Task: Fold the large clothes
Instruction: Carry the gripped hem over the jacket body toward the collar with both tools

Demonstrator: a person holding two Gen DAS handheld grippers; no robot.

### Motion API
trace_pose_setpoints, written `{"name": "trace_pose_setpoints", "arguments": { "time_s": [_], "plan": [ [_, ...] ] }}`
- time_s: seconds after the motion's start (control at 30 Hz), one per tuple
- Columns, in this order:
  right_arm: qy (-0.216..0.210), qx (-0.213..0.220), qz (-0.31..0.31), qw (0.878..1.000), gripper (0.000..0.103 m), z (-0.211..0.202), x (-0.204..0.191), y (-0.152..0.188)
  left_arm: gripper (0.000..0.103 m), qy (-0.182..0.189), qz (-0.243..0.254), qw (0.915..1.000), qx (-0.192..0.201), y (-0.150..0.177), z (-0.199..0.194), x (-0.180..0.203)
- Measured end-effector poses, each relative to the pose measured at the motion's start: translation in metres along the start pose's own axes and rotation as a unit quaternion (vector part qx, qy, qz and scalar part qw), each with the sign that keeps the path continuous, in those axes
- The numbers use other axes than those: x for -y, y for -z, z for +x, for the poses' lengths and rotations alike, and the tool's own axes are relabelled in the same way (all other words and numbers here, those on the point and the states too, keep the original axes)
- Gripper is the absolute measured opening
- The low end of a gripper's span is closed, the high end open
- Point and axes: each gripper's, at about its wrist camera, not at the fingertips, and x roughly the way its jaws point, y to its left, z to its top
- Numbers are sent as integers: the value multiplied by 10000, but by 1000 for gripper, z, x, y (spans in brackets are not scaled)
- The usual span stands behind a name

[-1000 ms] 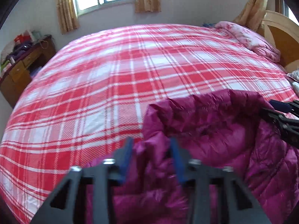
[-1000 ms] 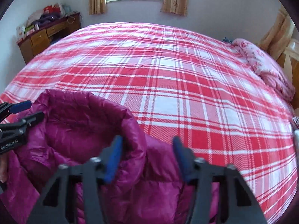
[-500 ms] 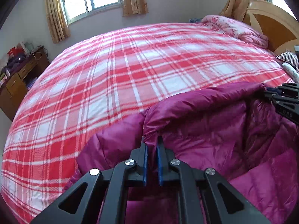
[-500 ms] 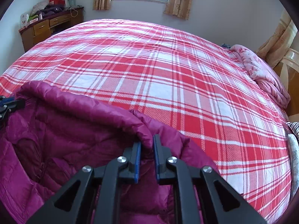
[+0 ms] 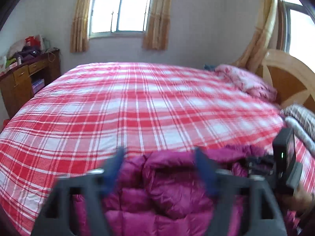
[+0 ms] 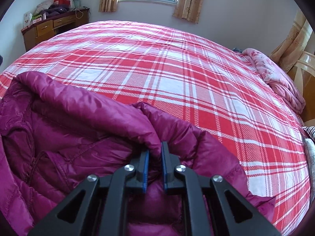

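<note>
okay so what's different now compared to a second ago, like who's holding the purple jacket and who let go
The left gripper closed on the purple down jacket, then let go; its jaws are opening and it has pulled up and away. The right gripper closed on the jacket's folded edge and keeps it pinched. The jacket still lies on the red plaid bedspread, and the pink quilt has not moved.

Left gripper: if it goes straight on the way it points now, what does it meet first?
Probably the magenta down jacket, bunched between and below the opening fingers of the left gripper, then the plaid bedspread. Blur leaves depth uncertain.
</note>
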Motion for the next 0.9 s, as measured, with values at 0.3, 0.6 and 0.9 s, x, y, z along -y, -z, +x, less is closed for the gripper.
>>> {"name": "trace_pose_setpoints", "arguments": {
  "time_s": [0.3,0.6,0.9],
  "plan": [
    [-57,62,48,10000,13,2,1,3,94,-616,80,9972,-407,-7,66,31],
    [-175,76,130,9997,13,3,3,3,94,-814,329,9890,-1194,32,96,30],
    [-664,-53,563,9962,28,-16,19,0,94,-766,209,9831,-1652,50,116,22]
  ]
}}
